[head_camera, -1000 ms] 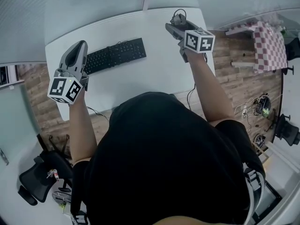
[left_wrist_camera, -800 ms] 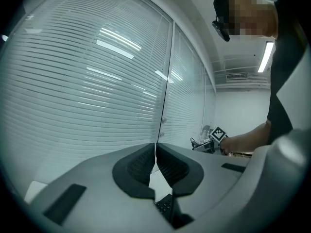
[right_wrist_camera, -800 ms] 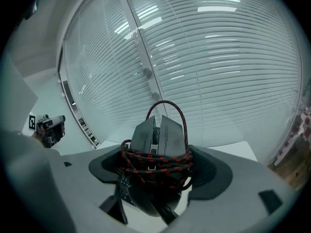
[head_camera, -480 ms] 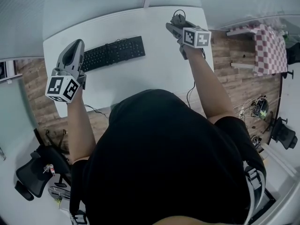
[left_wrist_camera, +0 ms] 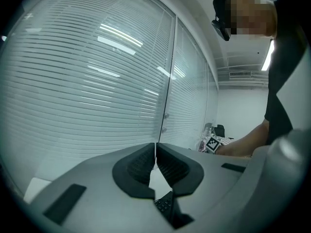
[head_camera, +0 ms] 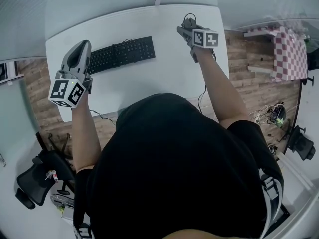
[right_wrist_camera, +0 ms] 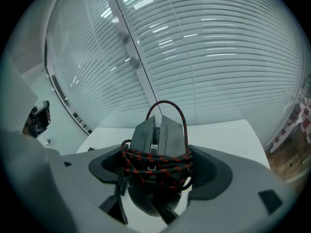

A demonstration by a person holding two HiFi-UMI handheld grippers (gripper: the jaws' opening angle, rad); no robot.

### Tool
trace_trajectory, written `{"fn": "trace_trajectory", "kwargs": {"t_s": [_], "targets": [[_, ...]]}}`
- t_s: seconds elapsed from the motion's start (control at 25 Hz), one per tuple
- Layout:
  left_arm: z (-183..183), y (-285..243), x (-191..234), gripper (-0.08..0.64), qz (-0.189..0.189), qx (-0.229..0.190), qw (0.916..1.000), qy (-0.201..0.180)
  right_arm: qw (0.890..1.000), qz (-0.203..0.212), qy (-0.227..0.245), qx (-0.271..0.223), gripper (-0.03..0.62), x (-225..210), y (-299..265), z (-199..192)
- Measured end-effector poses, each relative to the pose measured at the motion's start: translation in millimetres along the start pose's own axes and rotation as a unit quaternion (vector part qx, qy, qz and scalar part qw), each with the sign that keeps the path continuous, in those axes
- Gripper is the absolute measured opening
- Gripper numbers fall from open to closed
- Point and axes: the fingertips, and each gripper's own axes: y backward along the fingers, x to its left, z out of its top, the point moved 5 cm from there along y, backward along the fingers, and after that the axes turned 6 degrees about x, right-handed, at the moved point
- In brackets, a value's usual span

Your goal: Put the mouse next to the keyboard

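A grey mouse (right_wrist_camera: 158, 144) with a red-and-black braided cable wound round it sits between the pads of my right gripper (right_wrist_camera: 156, 166), which is shut on it. In the head view that gripper (head_camera: 192, 30) holds the mouse (head_camera: 189, 21) over the far right of the white desk (head_camera: 169, 73). The black keyboard (head_camera: 122, 54) lies on the desk's left half, well to the left of the mouse. My left gripper (head_camera: 79, 59) hovers at the keyboard's left end; its pads (left_wrist_camera: 155, 165) meet with nothing between them, and a corner of the keyboard (left_wrist_camera: 164, 205) shows below.
Window blinds (right_wrist_camera: 204, 57) run behind the desk. To the right stand a red-checked table (head_camera: 284, 46) and cables on the wood floor (head_camera: 271, 113). An office chair (head_camera: 35, 188) sits at lower left. A dark cable (head_camera: 202, 101) hangs off the desk's near edge.
The right gripper with the mouse has drifted slightly away from me toward the desk's far edge. The left gripper has stayed near the keyboard's left end.
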Motion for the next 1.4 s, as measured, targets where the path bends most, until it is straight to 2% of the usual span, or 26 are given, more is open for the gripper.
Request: {"fn": "trace_trajectory", "kwargs": {"t_s": [0.84, 1.4], "targets": [[-17.5, -21.9, 25.8, 0.025, 0.007, 0.026, 0.9995, 0.014, 0.996, -0.008, -0.022, 0.086, 0.387, -19.0, -74.7, -57.6], [-19.5, -40.0, 25.3, 0.025, 0.004, 0.043, 0.999, 0.013, 0.99, -0.012, -0.025, 0.14, 0.385, -29.2, -108.6, -90.8]]}}
